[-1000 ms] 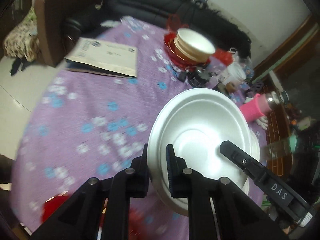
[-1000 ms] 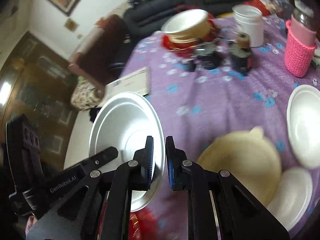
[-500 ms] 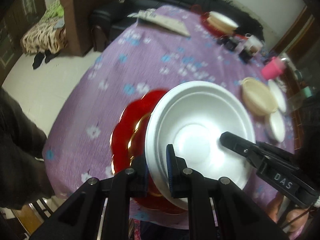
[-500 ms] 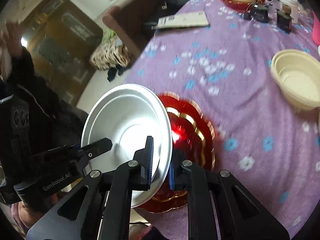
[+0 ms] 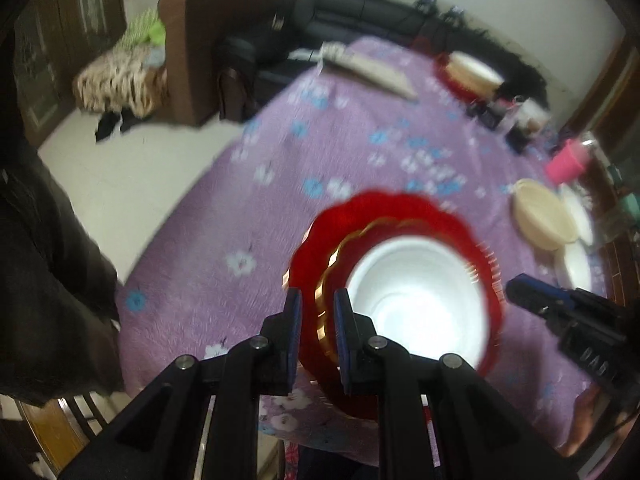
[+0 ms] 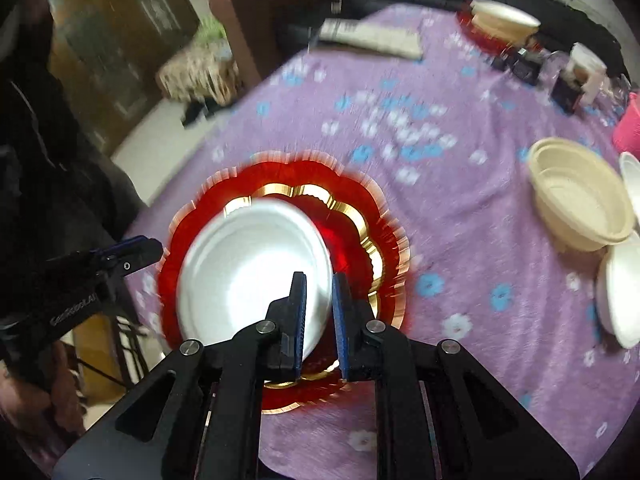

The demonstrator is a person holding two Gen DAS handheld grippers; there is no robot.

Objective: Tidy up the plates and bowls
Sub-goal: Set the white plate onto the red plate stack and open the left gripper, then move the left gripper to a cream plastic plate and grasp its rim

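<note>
A white bowl (image 5: 416, 300) (image 6: 248, 272) lies in a red plate with a gold rim (image 5: 384, 208) (image 6: 280, 170) near the front edge of the purple table. My left gripper (image 5: 318, 320) is shut beside the bowl's left rim. Only the plate's gold rim shows through the narrow gap between its fingers. My right gripper (image 6: 319, 320) is shut with the bowl's right rim running between its pads. Each wrist view shows the other gripper's tip just off the bowl: the right gripper (image 5: 532, 300) and the left gripper (image 6: 132, 252). Both views are blurred.
A cream bowl (image 6: 580, 204) and white plates (image 6: 620, 292) sit at the right edge. Farther back are a pink cup (image 5: 568, 160), small jars, cream bowls stacked on a red plate (image 6: 504, 20) and a booklet (image 6: 372, 36). A person in dark clothes (image 5: 40, 240) stands at the left.
The white bowl has come down onto the red plate and looks smaller in the left wrist view. Its rim no longer shows between the left fingers. Both hands have almost stopped.
</note>
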